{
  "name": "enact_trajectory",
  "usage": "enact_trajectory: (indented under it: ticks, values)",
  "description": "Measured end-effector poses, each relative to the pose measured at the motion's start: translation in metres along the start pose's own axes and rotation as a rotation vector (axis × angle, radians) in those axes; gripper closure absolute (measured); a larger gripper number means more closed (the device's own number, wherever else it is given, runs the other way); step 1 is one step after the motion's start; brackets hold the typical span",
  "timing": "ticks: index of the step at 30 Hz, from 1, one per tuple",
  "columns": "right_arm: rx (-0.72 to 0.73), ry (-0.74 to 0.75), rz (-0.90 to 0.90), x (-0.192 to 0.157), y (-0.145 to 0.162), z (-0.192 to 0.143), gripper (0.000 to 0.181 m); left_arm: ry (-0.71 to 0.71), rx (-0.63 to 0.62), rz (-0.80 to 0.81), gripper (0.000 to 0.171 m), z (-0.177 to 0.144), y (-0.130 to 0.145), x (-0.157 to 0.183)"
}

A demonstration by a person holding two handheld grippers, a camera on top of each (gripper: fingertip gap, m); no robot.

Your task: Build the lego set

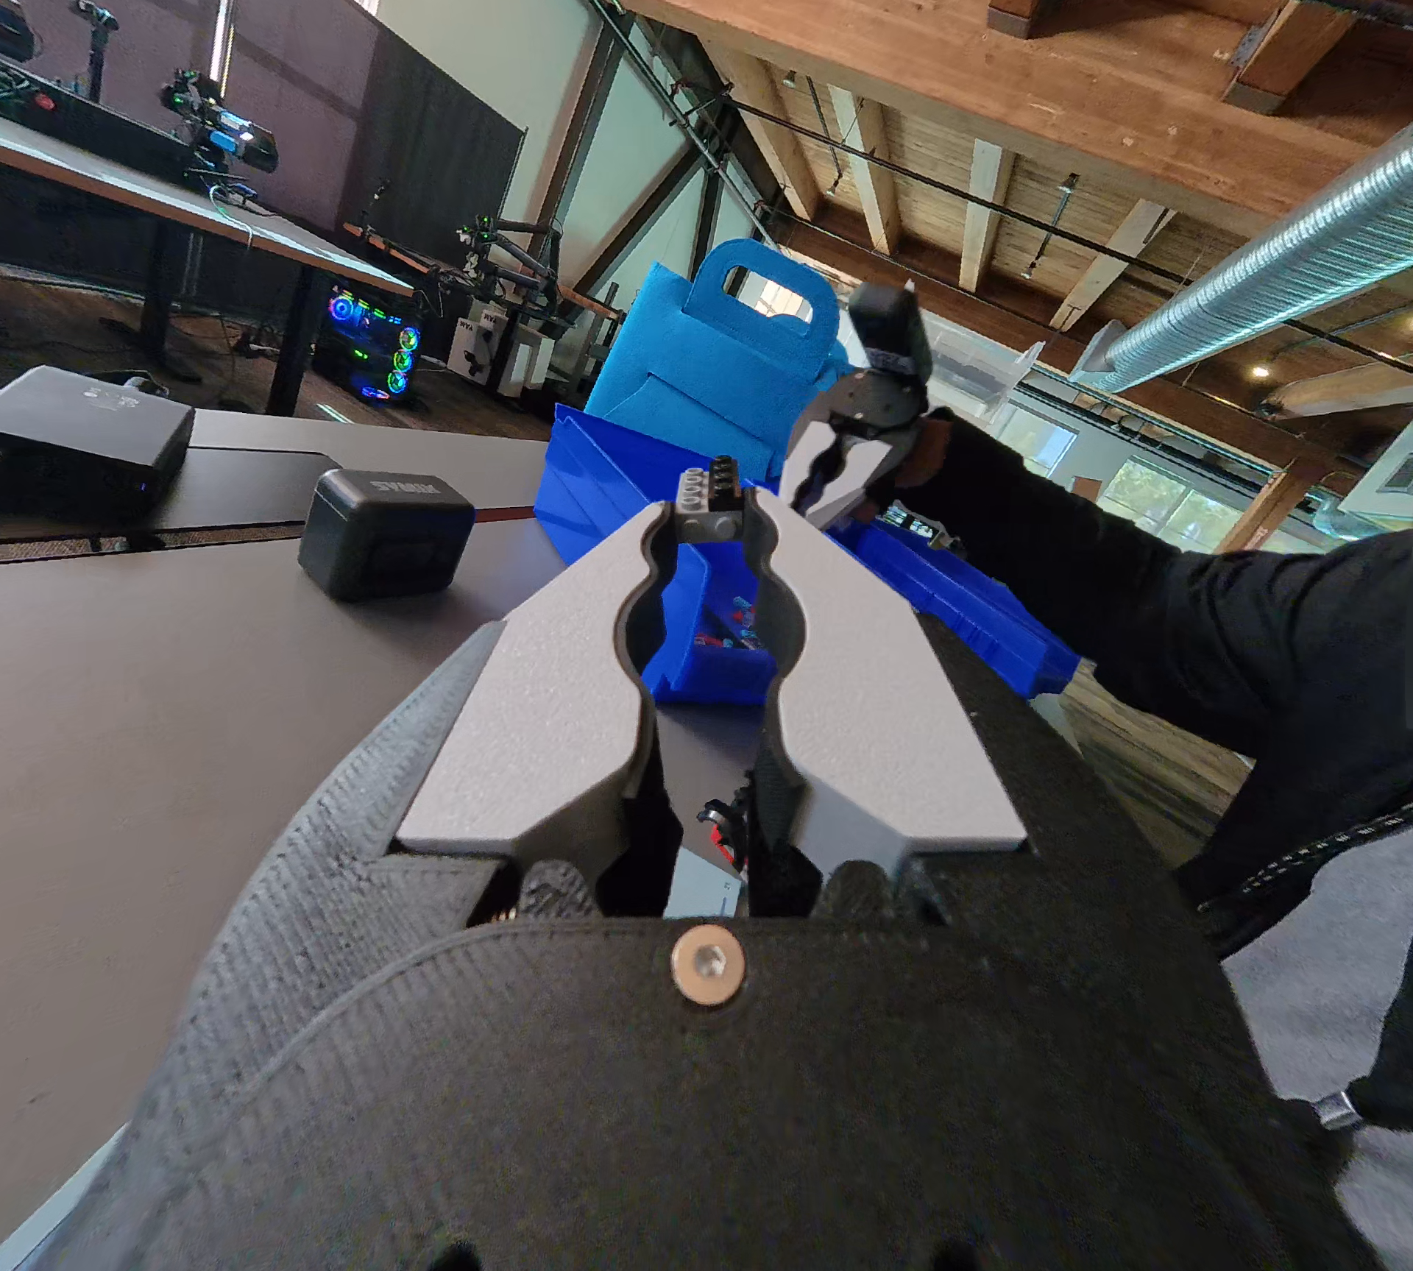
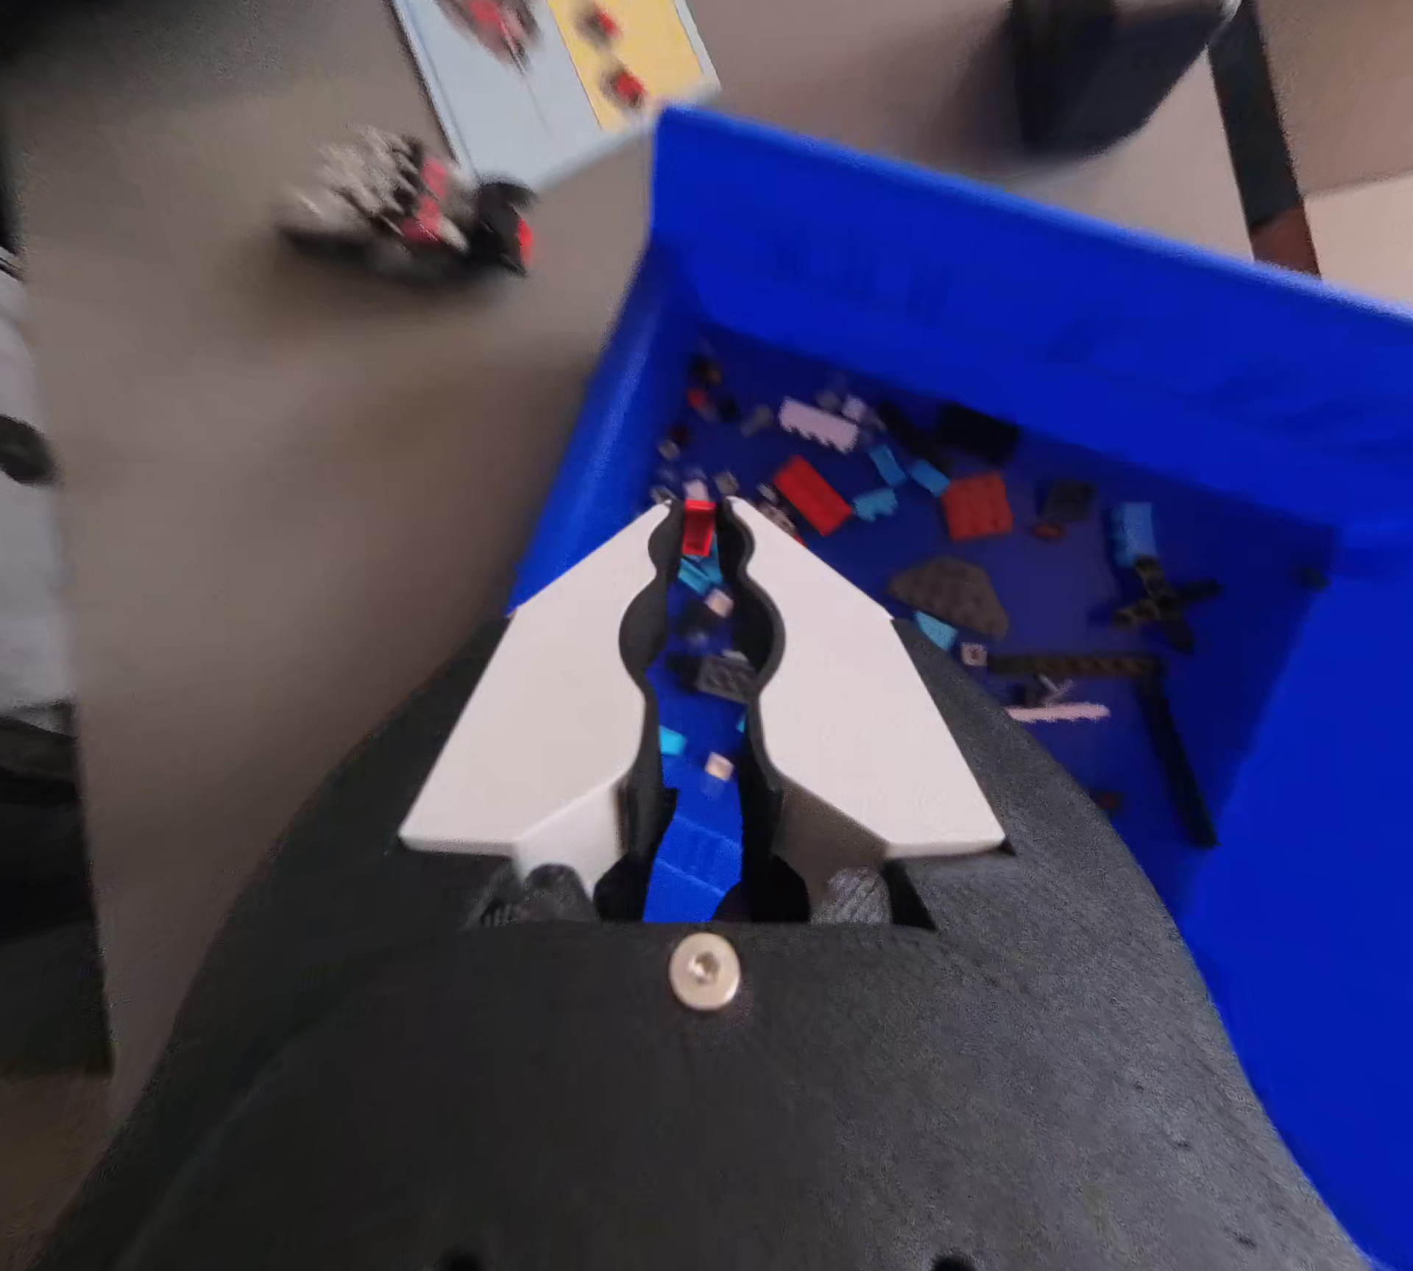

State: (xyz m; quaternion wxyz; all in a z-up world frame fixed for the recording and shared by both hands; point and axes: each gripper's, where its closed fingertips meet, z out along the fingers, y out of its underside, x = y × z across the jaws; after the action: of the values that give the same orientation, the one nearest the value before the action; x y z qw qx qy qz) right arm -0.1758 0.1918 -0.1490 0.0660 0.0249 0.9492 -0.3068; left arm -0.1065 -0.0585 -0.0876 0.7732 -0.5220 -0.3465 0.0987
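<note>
My left gripper (image 1: pixel 709 509) is shut on a small grey and black brick assembly (image 1: pixel 711 499) and holds it tilted up above the dark table (image 1: pixel 191 661). My right gripper (image 2: pixel 700 522) is shut on a small red brick (image 2: pixel 699 525) over the near left corner of the blue bin (image 2: pixel 994 286), which holds several loose red, black, light blue and white pieces. The right gripper also shows in the left wrist view (image 1: pixel 829 470), above the blue bin (image 1: pixel 604 492). A partly built black, red and white model (image 2: pixel 417 206) lies on the table left of the bin, blurred.
An instruction sheet (image 2: pixel 535 3) lies beyond the model. A blue felt bag (image 1: pixel 726 355) stands behind the bin. A small black box (image 1: pixel 382 535) and a flat black device (image 1: pixel 84 439) sit on the table at the left. A person's black sleeve (image 1: pixel 1147 600) reaches in from the right. Some 25 cm of space lies between my two pairs of fingers.
</note>
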Motion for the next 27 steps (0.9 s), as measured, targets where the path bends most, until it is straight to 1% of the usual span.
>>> enact_trajectory:
  ticks: [3,4,6,9,13,15,16,20,22,24,27]
  values:
    - [0.231,-0.079,0.069,-0.03,-0.024,-0.017,0.172,0.009,0.002,0.007,0.155,0.001,-0.001,0.004]
    - [0.285,-0.104,0.101,-0.038,-0.028,-0.021,0.172,0.009,0.003,0.01,0.155,0.001,-0.002,0.005]
    - [0.356,-0.104,0.14,-0.049,-0.031,-0.023,0.172,0.012,0.008,0.011,0.155,0.0,-0.004,0.006]
    - [0.413,-0.084,0.192,-0.062,-0.034,-0.024,0.172,0.016,0.01,0.009,0.155,-0.001,-0.005,0.007]
    - [0.354,0.094,0.196,-0.073,-0.028,-0.014,0.172,0.042,-0.014,-0.012,0.155,0.0,-0.001,0.008]
    - [0.313,0.183,0.171,-0.085,-0.027,-0.004,0.172,0.049,-0.031,-0.014,0.155,0.001,0.003,0.008]
    - [0.306,0.206,0.146,-0.095,-0.029,0.002,0.172,0.049,-0.036,-0.006,0.155,0.001,0.003,0.009]
    - [0.351,0.212,0.096,-0.13,-0.035,0.041,0.172,0.049,-0.046,0.033,0.155,-0.001,0.002,0.011]
    - [0.373,0.223,0.088,-0.136,-0.031,0.064,0.172,0.039,-0.043,0.047,0.155,-0.002,0.0,0.01]
    - [0.386,0.202,0.116,-0.139,-0.025,0.087,0.172,0.031,-0.039,0.047,0.155,-0.004,-0.001,0.008]
    - [0.369,0.179,0.167,-0.138,-0.013,0.113,0.172,0.021,-0.042,0.041,0.155,-0.004,0.0,0.005]
